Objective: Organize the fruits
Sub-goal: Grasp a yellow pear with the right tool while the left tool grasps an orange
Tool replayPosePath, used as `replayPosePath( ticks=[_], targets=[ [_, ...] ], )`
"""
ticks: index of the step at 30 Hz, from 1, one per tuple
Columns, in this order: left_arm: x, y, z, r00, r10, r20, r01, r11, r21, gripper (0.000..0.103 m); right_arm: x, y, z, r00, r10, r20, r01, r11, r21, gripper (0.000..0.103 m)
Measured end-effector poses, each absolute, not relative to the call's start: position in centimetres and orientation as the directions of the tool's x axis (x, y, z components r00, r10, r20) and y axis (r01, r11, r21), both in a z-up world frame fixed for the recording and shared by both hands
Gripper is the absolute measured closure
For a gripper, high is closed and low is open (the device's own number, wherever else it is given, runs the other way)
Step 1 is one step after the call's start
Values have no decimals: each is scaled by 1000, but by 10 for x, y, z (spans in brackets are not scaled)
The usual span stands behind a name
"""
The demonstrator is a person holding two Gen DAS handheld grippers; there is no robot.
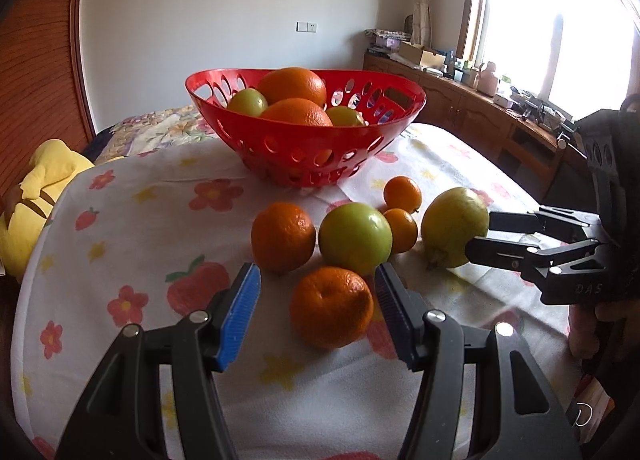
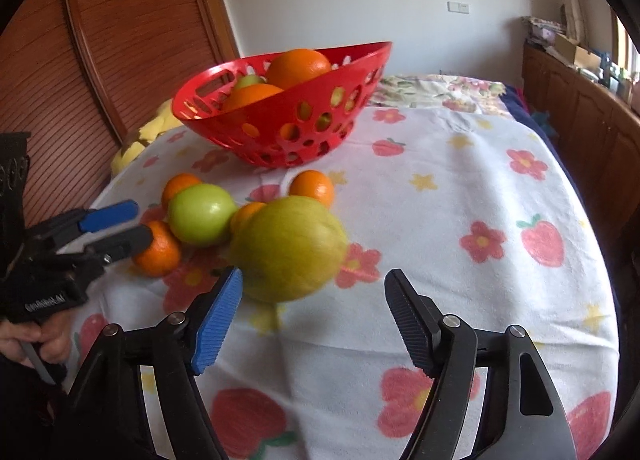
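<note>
I am holding my left gripper [image 1: 318, 300] wide around the nearest orange [image 1: 331, 307] on the flowered cloth [image 1: 132, 227]; my right gripper [image 2: 314, 302] is gaping wide just before the yellow-green pear [image 2: 289, 248], near the red basket [image 2: 280, 127].

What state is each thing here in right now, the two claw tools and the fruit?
left gripper: open, mandarin between its fingers, ungripped
right gripper: open, facing the pear
pear: on the cloth
green apple: on the cloth
red basket: upright, holding fruit
</note>
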State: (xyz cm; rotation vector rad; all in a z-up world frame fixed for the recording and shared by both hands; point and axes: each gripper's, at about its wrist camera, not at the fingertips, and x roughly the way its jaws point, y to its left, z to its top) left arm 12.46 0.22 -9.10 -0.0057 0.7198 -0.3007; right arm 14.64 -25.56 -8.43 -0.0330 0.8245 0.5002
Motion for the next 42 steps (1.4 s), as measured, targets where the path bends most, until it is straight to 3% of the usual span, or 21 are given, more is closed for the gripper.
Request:
replayPosePath(
  ticks=[26,42],
  targets=[
    [130,-7,-107,629,-282,-724,307,946,-101,51,159,-244,-98,520,404,-753,-446,880,164,36],
    [122,-3,-103,647,-285,-707,306,947,-102,59,156,-242,-98,529,389,-754,-451,882,139,37]
  ],
)
